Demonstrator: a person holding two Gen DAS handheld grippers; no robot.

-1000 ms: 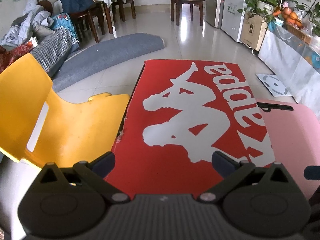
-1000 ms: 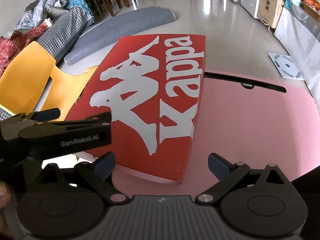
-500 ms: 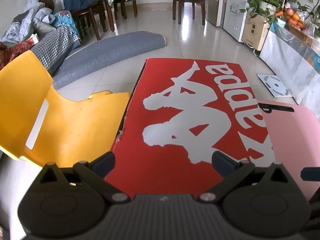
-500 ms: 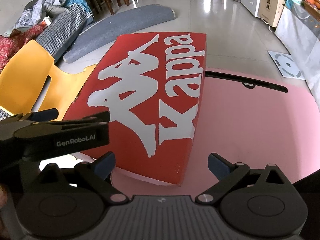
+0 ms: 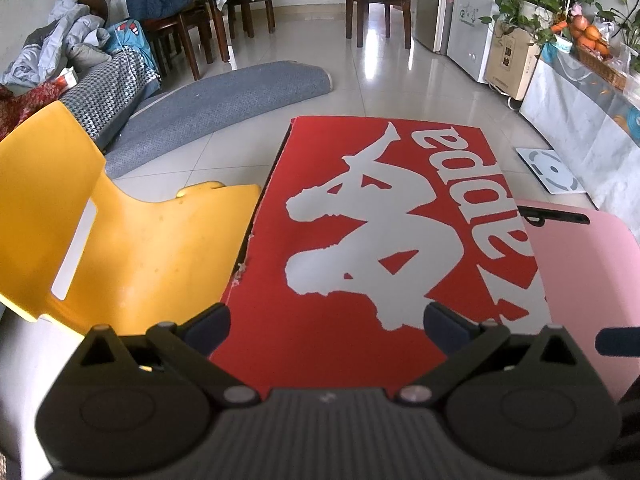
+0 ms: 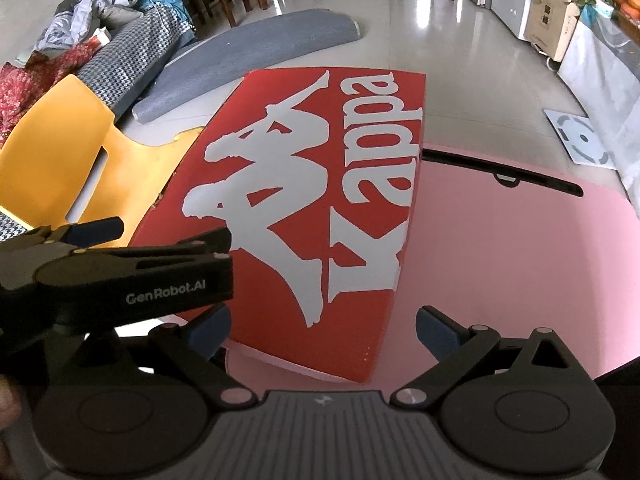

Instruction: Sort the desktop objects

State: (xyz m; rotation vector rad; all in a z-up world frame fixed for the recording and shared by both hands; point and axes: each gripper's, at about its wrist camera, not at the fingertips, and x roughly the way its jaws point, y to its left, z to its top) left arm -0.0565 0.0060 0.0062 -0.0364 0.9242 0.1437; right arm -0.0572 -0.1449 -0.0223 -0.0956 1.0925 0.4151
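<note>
A red Kappa shoebox (image 5: 360, 248) with a white logo lies closed on the left part of a pink table (image 5: 584, 272). It also shows in the right wrist view (image 6: 320, 200). My left gripper (image 5: 326, 326) is open and empty, hovering over the box's near end. My right gripper (image 6: 322, 330) is open and empty, above the box's near right corner and the pink table (image 6: 500, 260). The left gripper (image 6: 120, 256) shows from the side at the left of the right wrist view.
A yellow plastic chair (image 5: 100, 240) stands right beside the box's left edge. A black slot with a latch (image 6: 504, 178) runs along the table's far edge. Beyond are a rolled grey mat (image 5: 216, 108), dining chairs, piled clothes and a white scale (image 5: 554, 170) on the floor.
Both grippers have drawn slightly back and up; the box sits a little lower and farther in both views. Both stay open. The box has not moved.
</note>
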